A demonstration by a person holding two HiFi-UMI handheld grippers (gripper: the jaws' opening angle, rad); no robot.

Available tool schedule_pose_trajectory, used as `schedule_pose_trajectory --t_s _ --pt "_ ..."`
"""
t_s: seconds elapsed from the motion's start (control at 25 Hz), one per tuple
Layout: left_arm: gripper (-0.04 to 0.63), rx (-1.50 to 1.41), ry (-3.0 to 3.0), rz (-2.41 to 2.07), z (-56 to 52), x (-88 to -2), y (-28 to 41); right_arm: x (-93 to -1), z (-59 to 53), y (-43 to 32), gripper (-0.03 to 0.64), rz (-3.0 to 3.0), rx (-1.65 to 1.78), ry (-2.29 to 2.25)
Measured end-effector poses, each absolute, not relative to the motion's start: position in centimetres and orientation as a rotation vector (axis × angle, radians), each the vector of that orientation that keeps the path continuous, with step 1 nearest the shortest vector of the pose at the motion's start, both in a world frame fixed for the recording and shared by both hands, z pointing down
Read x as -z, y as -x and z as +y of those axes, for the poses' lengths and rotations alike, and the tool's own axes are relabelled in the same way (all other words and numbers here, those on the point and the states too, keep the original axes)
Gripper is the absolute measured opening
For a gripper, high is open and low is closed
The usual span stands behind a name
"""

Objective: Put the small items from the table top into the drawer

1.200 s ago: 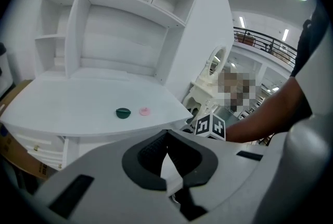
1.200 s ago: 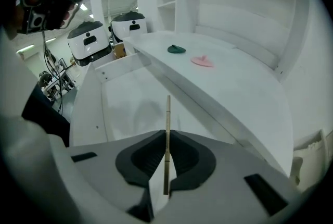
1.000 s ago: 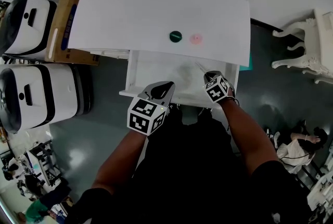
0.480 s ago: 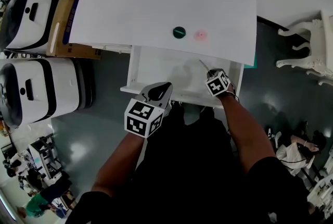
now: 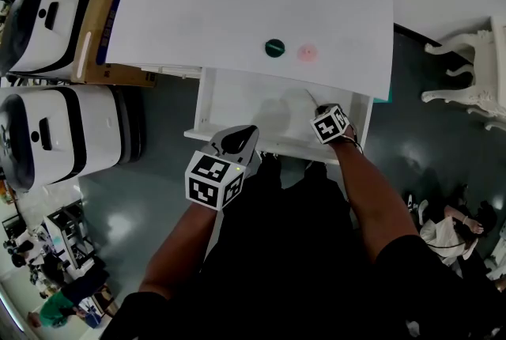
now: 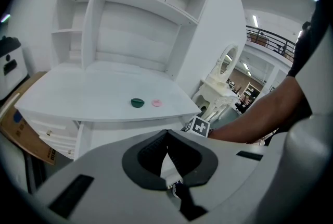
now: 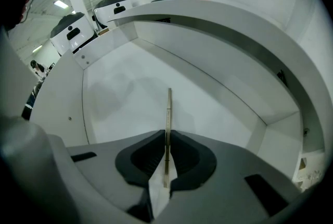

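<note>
Holding a thin tan stick [image 7: 168, 113] pinched edge-on over the open drawer [image 5: 237, 105], the right hand-held gripper [image 5: 319, 109] should dip close to the drawer floor before parting, while the left hand-held gripper [image 5: 241, 139] hangs closed and empty at the drawer front.

Quick count: two small discs on the worktop [image 5: 237, 6], one green disc [image 5: 274, 47] and one pink disc [image 5: 307, 53]. One thin stick [image 7: 168, 113], one drawer [image 5: 237, 105]. Two grippers: left gripper [image 5: 241, 139], right gripper [image 5: 320, 106]. Past the worktop's left edge, two white machines, far machine [image 5: 47, 26] and near machine [image 5: 59, 142], plus one cardboard box [image 5: 99, 22].
</note>
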State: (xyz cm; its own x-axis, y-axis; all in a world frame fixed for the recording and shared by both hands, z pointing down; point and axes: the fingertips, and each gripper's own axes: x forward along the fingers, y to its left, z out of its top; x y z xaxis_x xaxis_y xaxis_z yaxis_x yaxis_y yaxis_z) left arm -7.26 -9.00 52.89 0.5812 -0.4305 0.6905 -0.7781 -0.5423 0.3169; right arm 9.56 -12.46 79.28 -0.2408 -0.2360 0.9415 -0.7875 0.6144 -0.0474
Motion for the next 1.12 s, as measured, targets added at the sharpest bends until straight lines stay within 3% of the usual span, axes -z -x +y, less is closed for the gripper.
schedule_pose_trajectory --t_s 0.68,1.12 --pt "0.003 -0.673 -2.273 -0.928 -10.7 -51.1 5.5 -74.4 -12.6 -10.3 0.044 -1.853 -0.637 -0.879" --pt "0.003 -0.599 -2.335 -0.905 -11.2 -49.7 3.9 -61.7 -13.4 -10.1 0.044 -2.108 -0.664 -1.069"
